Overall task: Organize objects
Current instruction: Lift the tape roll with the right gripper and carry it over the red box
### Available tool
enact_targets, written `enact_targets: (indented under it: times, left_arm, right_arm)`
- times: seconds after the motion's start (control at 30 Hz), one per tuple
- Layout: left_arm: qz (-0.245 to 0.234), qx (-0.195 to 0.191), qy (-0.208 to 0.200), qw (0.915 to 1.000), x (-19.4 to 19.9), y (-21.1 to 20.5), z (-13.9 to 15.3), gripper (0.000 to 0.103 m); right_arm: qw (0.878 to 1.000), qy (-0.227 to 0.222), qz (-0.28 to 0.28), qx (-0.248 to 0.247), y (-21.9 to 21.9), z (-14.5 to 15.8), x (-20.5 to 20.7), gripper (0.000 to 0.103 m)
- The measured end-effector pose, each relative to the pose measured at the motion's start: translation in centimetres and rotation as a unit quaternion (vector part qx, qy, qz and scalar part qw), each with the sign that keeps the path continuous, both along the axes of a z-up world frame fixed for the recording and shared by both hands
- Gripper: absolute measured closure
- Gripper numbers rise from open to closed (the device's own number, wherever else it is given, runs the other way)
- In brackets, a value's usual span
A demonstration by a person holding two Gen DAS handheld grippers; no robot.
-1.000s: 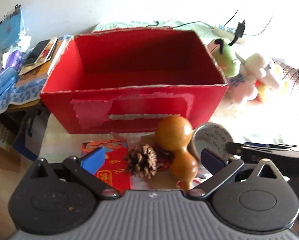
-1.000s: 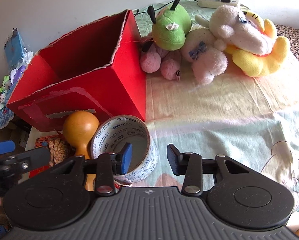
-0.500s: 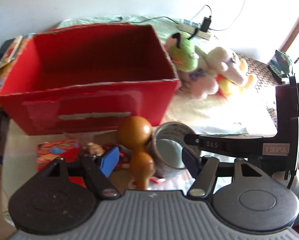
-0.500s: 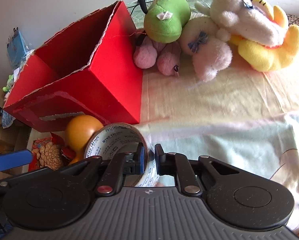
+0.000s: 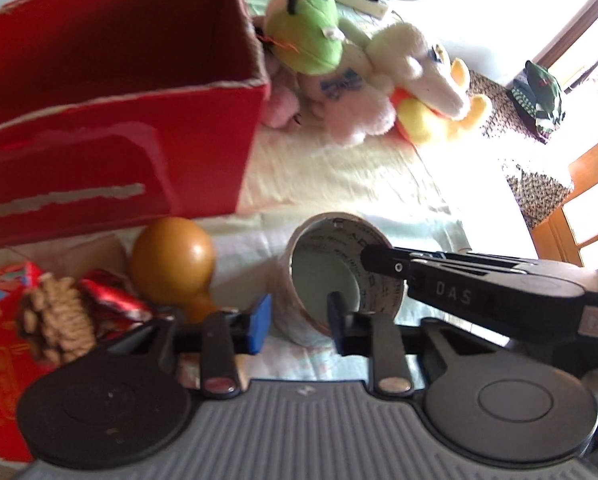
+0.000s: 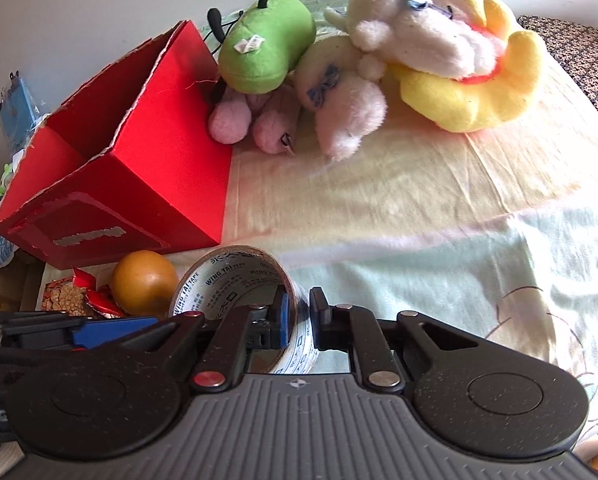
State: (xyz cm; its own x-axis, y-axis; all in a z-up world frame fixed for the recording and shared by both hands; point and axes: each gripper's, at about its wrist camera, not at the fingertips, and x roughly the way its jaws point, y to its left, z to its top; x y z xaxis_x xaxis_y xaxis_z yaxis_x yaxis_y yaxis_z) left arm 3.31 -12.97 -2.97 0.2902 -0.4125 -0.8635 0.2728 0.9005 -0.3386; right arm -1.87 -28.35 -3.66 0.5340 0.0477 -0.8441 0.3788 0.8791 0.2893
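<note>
right gripper [image 6: 298,317]: pinching wall of clear printed tape roll [image 6: 235,280] | left gripper [image 5: 299,322]: spread, empty | red cardboard box [image 6: 139,152]: beside roll

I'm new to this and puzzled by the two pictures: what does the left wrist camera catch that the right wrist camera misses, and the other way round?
Only the left wrist view shows the green cap on the patterned cushion and the wooden frame at the far right. Only the right wrist view shows the blue packet against the wall. Both show the red box, the stuffed toys, the gourd, the pine cone, and the right gripper pinching the tape roll.
</note>
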Motion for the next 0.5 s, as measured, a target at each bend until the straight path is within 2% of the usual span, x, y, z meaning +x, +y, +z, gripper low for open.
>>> enact_targets:
  times: [0.1, 0.23, 0.33, 0.5]
  left_arm:
    - [-0.004, -0.002, 0.009, 0.9999, 0.4, -1.0, -0.6, 0.089]
    - [-0.013, -0.005, -0.004, 0.9999, 0.4, -2.2, 0.1, 0.089]
    - [-0.023, -0.012, -0.029, 0.9992, 0.3, -3.2, 2.0, 0.090]
    - [-0.023, -0.026, -0.092, 0.9951, 0.1, -3.8, 6.6, 0.089]
  right_arm:
    - [1.000, -0.001, 0.000, -0.008, -0.3, 0.1, -0.3, 0.091]
    - [1.000, -0.015, -0.005, -0.019, -1.3, 1.1, -0.9, 0.091]
    - [0.999, -0.038, -0.013, -0.032, -2.1, 2.7, -1.6, 0.091]
    - [0.994, -0.097, -0.018, -0.041, -3.6, 6.6, -2.0, 0.091]
